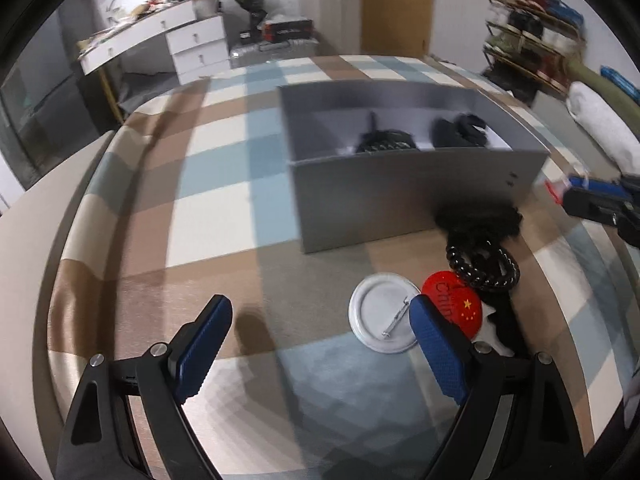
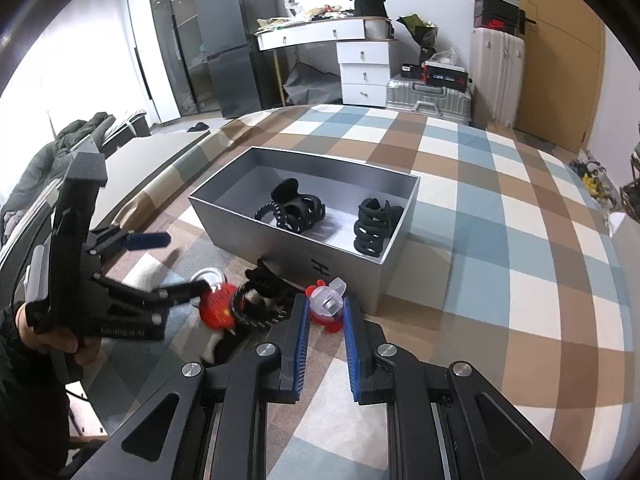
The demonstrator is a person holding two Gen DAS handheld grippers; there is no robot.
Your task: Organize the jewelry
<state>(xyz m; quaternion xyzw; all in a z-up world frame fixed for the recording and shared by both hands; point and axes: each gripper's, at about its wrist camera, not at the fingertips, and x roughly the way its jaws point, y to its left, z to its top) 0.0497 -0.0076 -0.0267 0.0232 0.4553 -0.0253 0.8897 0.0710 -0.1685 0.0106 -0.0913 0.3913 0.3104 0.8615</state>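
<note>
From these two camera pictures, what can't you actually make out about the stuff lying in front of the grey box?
- Red badge: left view, the lettering is partly covered by the left gripper's blue finger; right view, blurred.
- Black and white item beside it: both views, mostly hidden under the badge and the beaded hair tie.
- Small red and clear piece: right view, right gripper flanks it; contact unclear.

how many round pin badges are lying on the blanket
2. A white badge lies back-up with its pin showing, in front of the grey box. A red badge touches its right edge, partly under a black beaded loop. More could be hidden beneath the black pile.
</note>
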